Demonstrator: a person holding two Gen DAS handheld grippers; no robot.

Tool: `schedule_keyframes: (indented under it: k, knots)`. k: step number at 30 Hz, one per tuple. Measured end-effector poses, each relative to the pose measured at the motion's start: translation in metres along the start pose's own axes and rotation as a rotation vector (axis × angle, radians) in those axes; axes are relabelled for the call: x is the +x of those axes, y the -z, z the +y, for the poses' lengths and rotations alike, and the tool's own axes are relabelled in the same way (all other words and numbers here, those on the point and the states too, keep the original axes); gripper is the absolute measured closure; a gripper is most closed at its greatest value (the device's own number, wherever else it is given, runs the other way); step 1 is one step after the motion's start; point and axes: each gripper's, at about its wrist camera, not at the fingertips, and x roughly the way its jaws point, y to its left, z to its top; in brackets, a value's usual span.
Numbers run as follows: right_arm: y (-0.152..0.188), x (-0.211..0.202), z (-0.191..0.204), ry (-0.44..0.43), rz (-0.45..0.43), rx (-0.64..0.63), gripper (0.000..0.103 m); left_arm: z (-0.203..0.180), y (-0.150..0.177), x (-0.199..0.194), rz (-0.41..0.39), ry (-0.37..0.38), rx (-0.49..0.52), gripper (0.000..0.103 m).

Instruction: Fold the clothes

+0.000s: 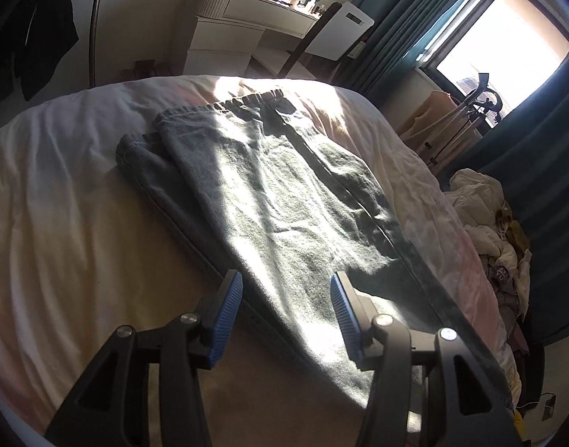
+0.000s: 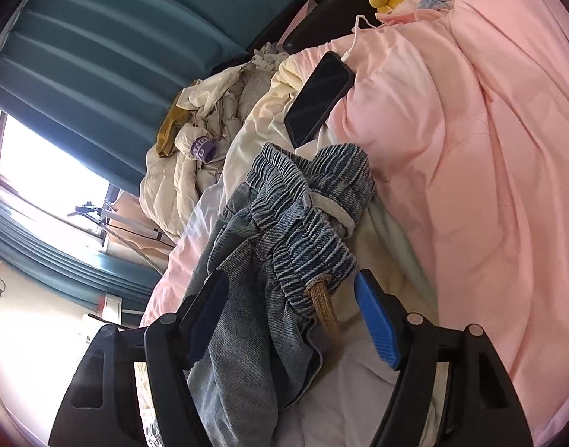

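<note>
Jeans [image 1: 269, 201] lie flat on the bed's pale cover [image 1: 61, 186], legs stacked one over the other, elastic waistband [image 1: 254, 100] at the far end. Looks like the lengthwise fold is done on this pair; the crosswise fold is not done, since it is at full length.

Left gripper [image 1: 286, 316] hovers over the near leg end, jaws spread, blue pads [image 1: 228, 320] clear of the fabric, nothing pinched.

Second denim garment [image 2: 284, 231], with a gathered striped waistband and a tan drawstring [image 2: 325, 309], sits bunched on the pink duvet [image 2: 489, 186]. Not folded at all. Whether it is the same pair seen from the waist end or another one, I cannot tell.

Right gripper [image 2: 290, 320] is over it, jaws wide apart; waistband and drawstring sit between the pads without either pad pressing on them.

Black phone [image 2: 318, 100] on a white cable lies on the duvet just past the bunched denim, so it may snag if that fabric gets dragged.

Heap of cream and mustard clothes [image 2: 195, 156] beside the bed by the teal curtain [image 2: 117, 37], unsorted.

Estimate: early. One partial fold, at most; the heap is untouched.
</note>
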Motion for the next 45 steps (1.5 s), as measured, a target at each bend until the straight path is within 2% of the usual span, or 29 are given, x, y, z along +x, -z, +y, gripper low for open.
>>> schedule_keyframes:
  k: [2, 4, 6, 10, 12, 19, 23, 27, 29, 32, 36, 37, 40, 43, 44, 45]
  knots:
    - [0.001, -0.007, 0.001, 0.000, -0.028, 0.002, 0.032, 0.014, -0.022, 0.018, 0.044, 0.016, -0.078, 0.052]
    - [0.002, -0.010, 0.002, 0.004, -0.044, 0.000, 0.032, 0.030, -0.040, 0.030, 0.034, 0.020, -0.149, 0.052]
    - [0.003, -0.009, 0.003, 0.010, -0.045, 0.002, 0.032, 0.048, -0.050, 0.039, 0.015, -0.015, -0.219, 0.052]
    - [0.005, -0.002, 0.000, -0.001, -0.027, 0.041, 0.032, 0.087, -0.053, 0.059, 0.042, 0.060, -0.412, 0.052]
    - [0.006, 0.006, -0.002, -0.017, -0.005, 0.067, 0.032, 0.098, -0.055, 0.066, 0.045, 0.111, -0.473, 0.052]
    - [0.013, 0.024, 0.000, -0.020, 0.021, 0.053, 0.032, 0.092, -0.064, 0.074, -0.021, 0.084, -0.433, 0.053]
    - [0.012, 0.028, -0.007, -0.014, 0.013, 0.077, 0.032, 0.082, -0.066, 0.060, -0.120, 0.058, -0.376, 0.100]
    - [0.009, 0.028, -0.015, -0.024, 0.010, 0.117, 0.032, 0.076, -0.063, 0.025, -0.245, 0.064, -0.352, 0.100]
    - [0.007, 0.026, -0.019, -0.035, 0.007, 0.135, 0.032, 0.081, -0.056, 0.007, -0.277, 0.044, -0.380, 0.100]
    - [0.003, 0.019, -0.027, -0.062, -0.003, 0.169, 0.032, 0.099, -0.049, 0.005, -0.227, -0.048, -0.424, 0.100]
    - [-0.006, 0.012, -0.037, -0.093, -0.013, 0.206, 0.032, 0.121, -0.046, 0.022, -0.110, -0.055, -0.478, 0.100]
    - [-0.008, 0.013, -0.039, -0.102, -0.005, 0.213, 0.032, 0.124, -0.045, 0.024, -0.094, -0.049, -0.489, 0.099]
    - [-0.016, 0.021, -0.045, -0.120, 0.047, 0.223, 0.032, 0.120, -0.042, 0.014, -0.095, -0.042, -0.491, 0.087]
    - [-0.022, 0.027, -0.049, -0.135, 0.081, 0.220, 0.032, 0.101, -0.038, -0.007, -0.137, -0.032, -0.437, 0.068]
    - [-0.024, 0.028, -0.048, -0.136, 0.083, 0.204, 0.034, 0.093, -0.036, -0.014, -0.157, -0.032, -0.407, 0.056]
    - [-0.025, 0.028, -0.047, -0.137, 0.081, 0.186, 0.036, 0.086, -0.033, -0.021, -0.173, -0.022, -0.379, 0.050]
